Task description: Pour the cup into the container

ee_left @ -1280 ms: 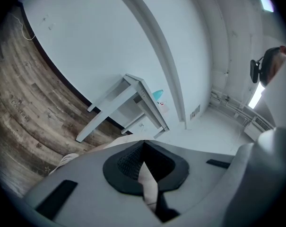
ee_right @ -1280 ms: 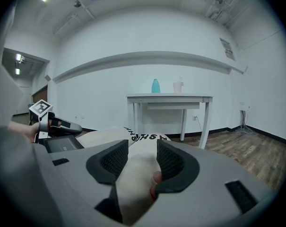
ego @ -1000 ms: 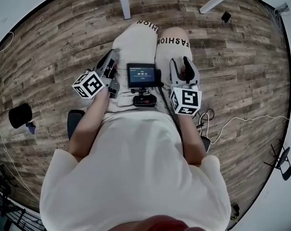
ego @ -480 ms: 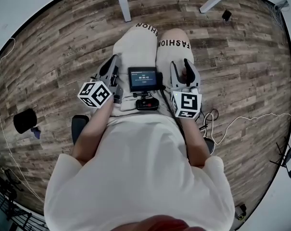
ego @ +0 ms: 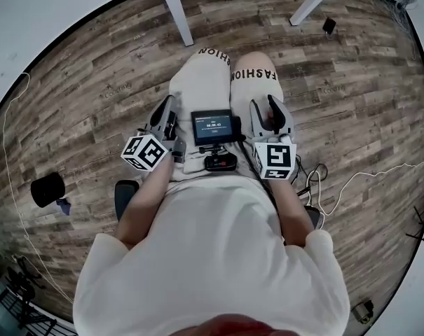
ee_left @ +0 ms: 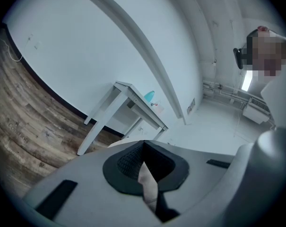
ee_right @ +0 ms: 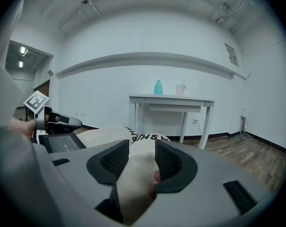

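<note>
Right gripper view shows right gripper slightly parted, empty, its jaws having just closed further. Left gripper is closed, empty.

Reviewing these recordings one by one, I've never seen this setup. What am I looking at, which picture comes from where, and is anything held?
No robot here: a seated person holds a hand-held gripper in each hand over the lap. The head view looks down on the left hand-held gripper, the right hand-held gripper and a small screen between them. The other two views ride on the grippers. The left jaws are together; the right jaws stand apart, have just closed slightly, and hold nothing. Across the room, a white table carries a teal container and a pale cup.
</note>
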`<state>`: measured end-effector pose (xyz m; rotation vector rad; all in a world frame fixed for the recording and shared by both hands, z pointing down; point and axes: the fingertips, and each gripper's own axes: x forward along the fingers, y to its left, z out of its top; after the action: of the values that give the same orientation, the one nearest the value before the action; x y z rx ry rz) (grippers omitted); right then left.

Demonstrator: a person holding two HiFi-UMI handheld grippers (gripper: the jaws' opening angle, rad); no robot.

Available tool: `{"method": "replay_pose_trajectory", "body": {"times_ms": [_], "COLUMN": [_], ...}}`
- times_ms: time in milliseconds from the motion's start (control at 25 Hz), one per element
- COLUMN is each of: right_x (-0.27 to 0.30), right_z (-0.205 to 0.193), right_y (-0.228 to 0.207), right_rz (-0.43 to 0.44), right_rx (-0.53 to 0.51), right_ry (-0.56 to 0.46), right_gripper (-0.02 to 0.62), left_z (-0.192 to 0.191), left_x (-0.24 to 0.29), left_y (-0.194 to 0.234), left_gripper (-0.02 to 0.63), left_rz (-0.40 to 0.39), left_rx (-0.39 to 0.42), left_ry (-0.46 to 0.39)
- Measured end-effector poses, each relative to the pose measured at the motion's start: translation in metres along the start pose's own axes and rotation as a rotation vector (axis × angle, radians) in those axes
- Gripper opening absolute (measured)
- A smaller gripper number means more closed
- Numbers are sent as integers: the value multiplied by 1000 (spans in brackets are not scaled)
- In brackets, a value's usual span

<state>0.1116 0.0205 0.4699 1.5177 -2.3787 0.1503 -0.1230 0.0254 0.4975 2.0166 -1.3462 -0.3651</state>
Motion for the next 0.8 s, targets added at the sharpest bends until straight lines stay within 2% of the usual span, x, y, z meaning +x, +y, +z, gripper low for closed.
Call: {"method": "replay_pose_trajectory", "body": {"times_ms": [80,400,640,800], "right_x": [1,3,5,3], "right_z": [1,-1,-1,0], "right_y": [-1,1,-2,-7], "right_rz": [-3,16,7,-13], "right_rx": [2,7,9,41], "right_ry": [3,5,10,0], "right_gripper": [170,164,164,164], "left_z": [3,-1,-5,-6], "left_x": [0,1,5,5], "left_y": [1,2,-2,-4], "left_gripper": [9,9,9,9], "left_rz": [-8,14,50,58], "left_rx": [-18,-7,96,117], "left_ry": [-8,10,66,80]}}
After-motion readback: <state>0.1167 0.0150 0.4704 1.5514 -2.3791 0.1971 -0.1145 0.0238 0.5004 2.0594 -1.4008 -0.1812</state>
